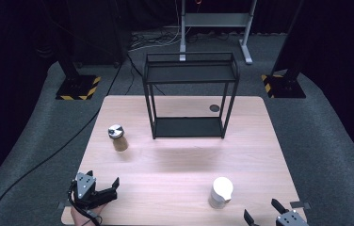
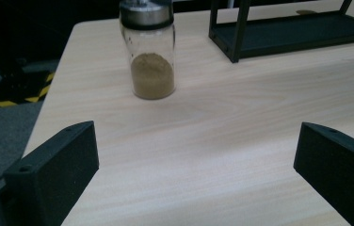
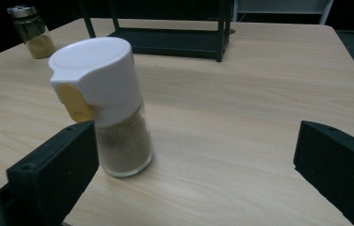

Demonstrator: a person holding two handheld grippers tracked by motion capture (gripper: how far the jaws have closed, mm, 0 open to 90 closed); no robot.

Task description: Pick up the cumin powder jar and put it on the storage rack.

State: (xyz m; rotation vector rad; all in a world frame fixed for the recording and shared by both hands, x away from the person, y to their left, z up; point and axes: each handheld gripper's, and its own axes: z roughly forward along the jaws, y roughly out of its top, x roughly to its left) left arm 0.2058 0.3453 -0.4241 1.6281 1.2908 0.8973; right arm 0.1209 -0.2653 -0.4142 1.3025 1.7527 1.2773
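A wooden table [image 1: 180, 165] is being looked down on from the high view. The left gripper [image 1: 111, 187] is being held low at the near left corner of the table, and its jaws are spread wide with nothing between them. In the left gripper view, a glass jar with a silver lid [image 2: 149, 52] is being seen straight ahead, standing upright and well apart from the jaws. Brown powder is lying in the bottom part of it.

The right gripper [image 1: 262, 213] is being held at the near right edge of the table. Its jaws are spread wide too, and nothing is being squeezed. A jar with a white cap [image 3: 107, 106] is being seen in the right gripper view, standing upright just beside the left-hand jaw there; whether it is being touched cannot be told. A yellow tab is showing on the cap. In the high view this jar [image 1: 221, 192] is standing near the front of the table, a little to the left of the right gripper.

A black two-level rack [image 1: 190, 96] is standing at the back middle of the table, well apart from both jars.
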